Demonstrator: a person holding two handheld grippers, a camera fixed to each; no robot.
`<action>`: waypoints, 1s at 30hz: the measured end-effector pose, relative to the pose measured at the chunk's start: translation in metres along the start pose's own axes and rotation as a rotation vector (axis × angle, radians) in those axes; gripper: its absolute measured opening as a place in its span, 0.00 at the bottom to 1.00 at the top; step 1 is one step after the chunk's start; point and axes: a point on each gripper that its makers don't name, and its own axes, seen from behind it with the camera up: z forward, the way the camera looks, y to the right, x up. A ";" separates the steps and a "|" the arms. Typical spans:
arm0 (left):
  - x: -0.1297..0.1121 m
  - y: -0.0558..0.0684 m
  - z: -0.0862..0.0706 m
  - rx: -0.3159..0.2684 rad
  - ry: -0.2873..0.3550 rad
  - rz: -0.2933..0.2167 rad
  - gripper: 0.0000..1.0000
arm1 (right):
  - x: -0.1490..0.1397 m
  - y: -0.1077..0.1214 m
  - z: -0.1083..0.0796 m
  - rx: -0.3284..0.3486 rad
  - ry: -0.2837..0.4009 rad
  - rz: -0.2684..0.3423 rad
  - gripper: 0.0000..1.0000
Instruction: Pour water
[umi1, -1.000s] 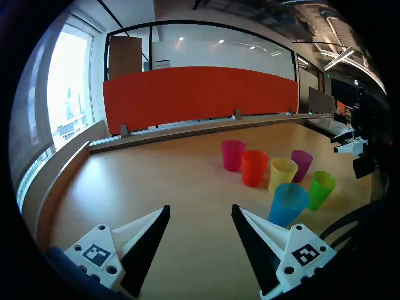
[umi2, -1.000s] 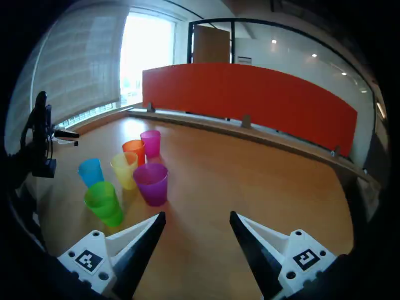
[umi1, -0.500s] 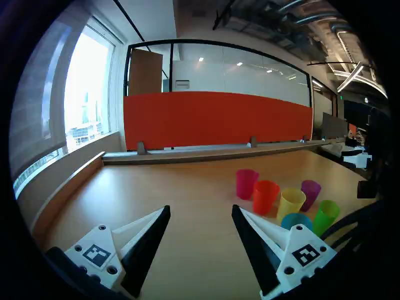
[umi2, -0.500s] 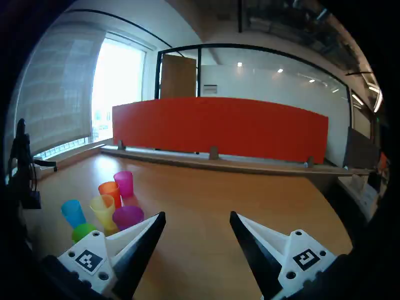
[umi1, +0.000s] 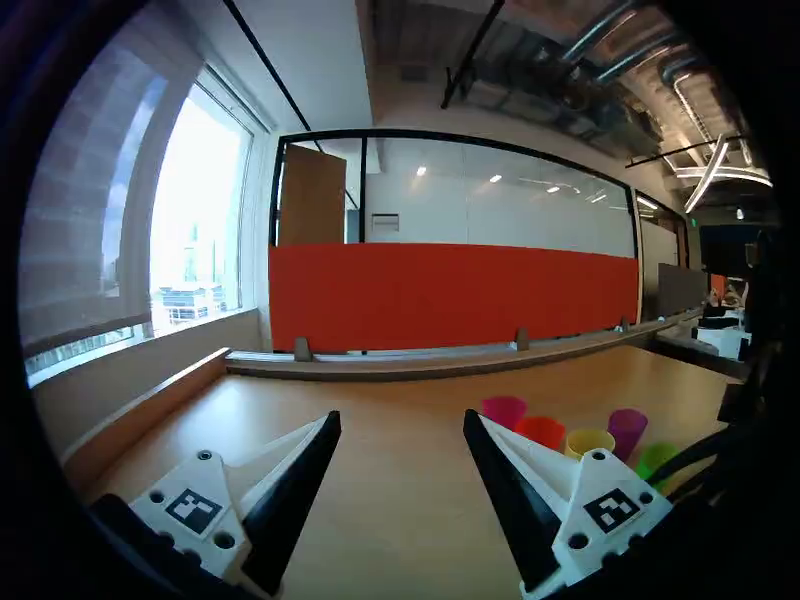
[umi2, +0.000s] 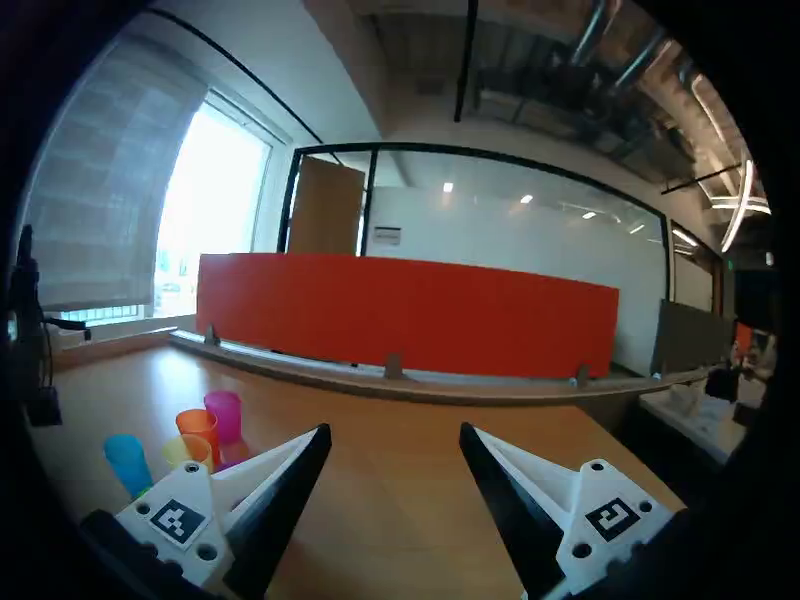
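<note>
Both apart: left tongs, right tongs, near coloured cups on table

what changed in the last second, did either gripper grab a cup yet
Both grippers tilted upward, or perhaps sank lower: the cups slid to the bottom of each view, partly behind the fingers, and more ceiling shows. Nothing was taken hold of or let go. The left gripper and right gripper stayed open and empty, and the cups kept their cluster on the table.

Coloured plastic cups clustered upright on wooden table.
</note>
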 end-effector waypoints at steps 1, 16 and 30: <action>0.002 0.001 0.000 0.000 0.009 -0.005 0.91 | 0.001 0.000 -0.001 -0.007 0.008 0.002 1.00; -0.006 0.011 0.003 -0.007 0.023 -0.031 0.91 | 0.008 0.014 -0.009 -0.076 0.042 0.045 1.00; -0.002 0.010 -0.005 0.041 0.067 0.039 0.91 | 0.011 0.017 -0.016 -0.109 0.041 0.056 1.00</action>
